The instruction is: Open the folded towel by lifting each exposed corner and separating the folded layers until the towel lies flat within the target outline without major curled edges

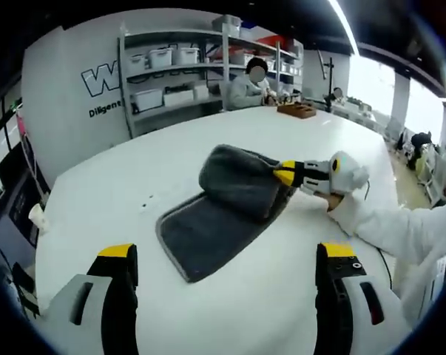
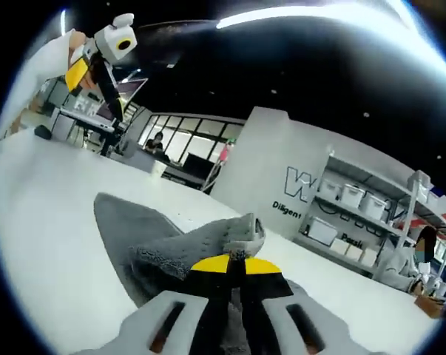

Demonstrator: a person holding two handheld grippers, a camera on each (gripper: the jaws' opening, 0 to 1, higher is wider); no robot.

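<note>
A dark grey towel (image 1: 208,225) lies on the white table (image 1: 112,185), its near part flat and its far part lifted into a raised fold (image 1: 237,177). My right gripper (image 1: 284,174) comes in from the right, held by a white-sleeved hand (image 1: 385,222), and is shut on that fold's edge. In the right gripper view its yellow-tipped jaws (image 2: 231,264) meet on a bunched towel layer (image 2: 230,233), with the rest of the towel (image 2: 134,222) spread below. My left gripper (image 1: 227,251) hovers open above the towel's near end, jaws wide apart. It also shows raised at top left (image 2: 97,70).
The table's left edge (image 1: 49,200) curves away near chairs and screens. At the far end a person (image 1: 245,85) sits by a wooden box (image 1: 296,111). Shelves with white bins (image 1: 178,74) stand behind. Bare tabletop surrounds the towel.
</note>
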